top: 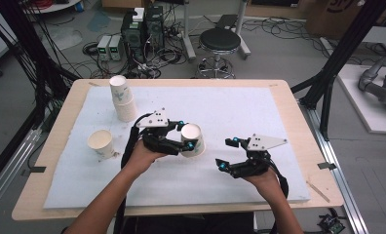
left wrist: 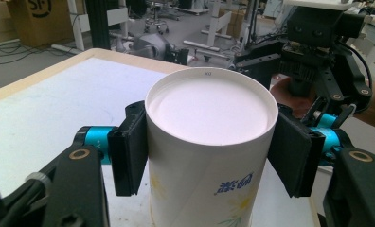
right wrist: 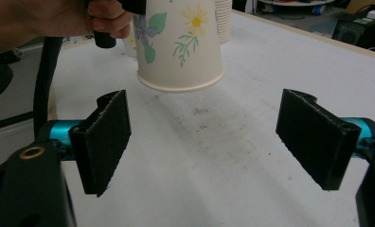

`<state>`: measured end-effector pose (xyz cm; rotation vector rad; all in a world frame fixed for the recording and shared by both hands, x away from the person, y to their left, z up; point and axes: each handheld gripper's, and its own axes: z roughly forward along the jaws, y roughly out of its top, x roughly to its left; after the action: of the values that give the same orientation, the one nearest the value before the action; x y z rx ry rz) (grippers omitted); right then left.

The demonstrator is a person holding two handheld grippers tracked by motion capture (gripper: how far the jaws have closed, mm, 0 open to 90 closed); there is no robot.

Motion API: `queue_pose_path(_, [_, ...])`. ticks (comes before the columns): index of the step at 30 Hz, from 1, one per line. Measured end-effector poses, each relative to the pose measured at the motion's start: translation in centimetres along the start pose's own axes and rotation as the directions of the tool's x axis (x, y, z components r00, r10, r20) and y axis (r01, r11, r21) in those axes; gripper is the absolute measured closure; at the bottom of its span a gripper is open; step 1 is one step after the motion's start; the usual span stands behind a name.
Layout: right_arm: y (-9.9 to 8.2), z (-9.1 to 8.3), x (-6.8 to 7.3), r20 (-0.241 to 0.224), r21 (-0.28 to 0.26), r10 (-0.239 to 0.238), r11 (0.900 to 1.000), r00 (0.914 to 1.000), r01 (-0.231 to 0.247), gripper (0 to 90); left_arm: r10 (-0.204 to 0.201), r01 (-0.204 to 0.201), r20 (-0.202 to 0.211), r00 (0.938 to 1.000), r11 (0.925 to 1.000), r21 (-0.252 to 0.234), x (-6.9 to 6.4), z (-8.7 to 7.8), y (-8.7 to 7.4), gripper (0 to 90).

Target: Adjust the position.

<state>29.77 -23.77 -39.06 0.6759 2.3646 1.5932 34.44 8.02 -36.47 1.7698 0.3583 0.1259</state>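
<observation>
Paper cup, upside down in my left gripper, jaws clamped on its thin walls; light, crushable, so squeeze gently. Right gripper jaws apart.

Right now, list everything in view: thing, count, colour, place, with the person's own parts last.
held cup: one, white with flower print, upside down, lifted off the table between the left gripper's pads
single cup: one, white, upright, table's left
cup stack: one stack, white, upside down, far left
table: one, white sheet over wood
stool: one, black, floor beyond
left gripper: black, shut on the held cup
right gripper: black, open, empty
</observation>
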Motion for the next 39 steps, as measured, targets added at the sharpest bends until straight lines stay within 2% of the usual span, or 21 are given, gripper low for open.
queue_pose_path(4, [0.1,0.0,0.0,-0.004,-0.004,-0.001,1.0000,1.0000,0.001,19.1,-0.001,0.000,0.016,0.9999,1.0000,0.004,-0.2,0.1,0.0,36.1])
queue_pose_path(7, [0.2,0.2,0.1,-0.018,-0.007,0.001,1.0000,0.9998,-0.001,19.1,0.008,-0.008,0.043,0.9990,0.9999,0.011,-0.3,0.2,0.0,36.1])
queue_pose_path(15, [0.2,0.9,1.0,-0.074,-0.006,-0.018,0.9998,0.9971,0.018,19.1,0.032,-0.034,0.104,0.9941,0.9992,0.022,-1.3,0.8,-0.2,36.1])
queue_pose_path(21, [0.0,1.5,1.4,-0.095,0.001,-0.023,0.9997,0.9952,0.024,19.1,0.042,-0.046,0.160,0.9862,0.9987,0.021,-2.0,1.6,-0.2,36.1])
queue_pose_path(24, [0.0,1.8,1.5,-0.096,0.002,-0.034,0.9994,0.9948,0.035,19.1,0.058,-0.064,0.180,0.9820,0.9977,0.025,-2.1,1.9,-0.2,36.2])
queue_pose_path(31, [-0.1,2.0,1.6,-0.095,-0.004,-0.040,0.9992,0.9946,0.040,19.1,0.066,-0.070,0.211,0.9753,0.9974,0.013,-2.2,2.5,0.0,36.2])
queue_pose_path(38, [-0.1,2.6,1.9,-0.115,-0.006,-0.057,0.9984,0.9917,0.057,19.5,0.069,-0.075,0.254,0.9648,0.9970,0.014,-2.6,3.4,0.2,36.2])
queue_pose_path(39, [-0.1,2.6,1.9,-0.115,-0.006,-0.057,0.9984,0.9917,0.057,19.5,0.069,-0.075,0.254,0.9648,0.9970,0.014,-2.6,3.4,0.2,36.2])
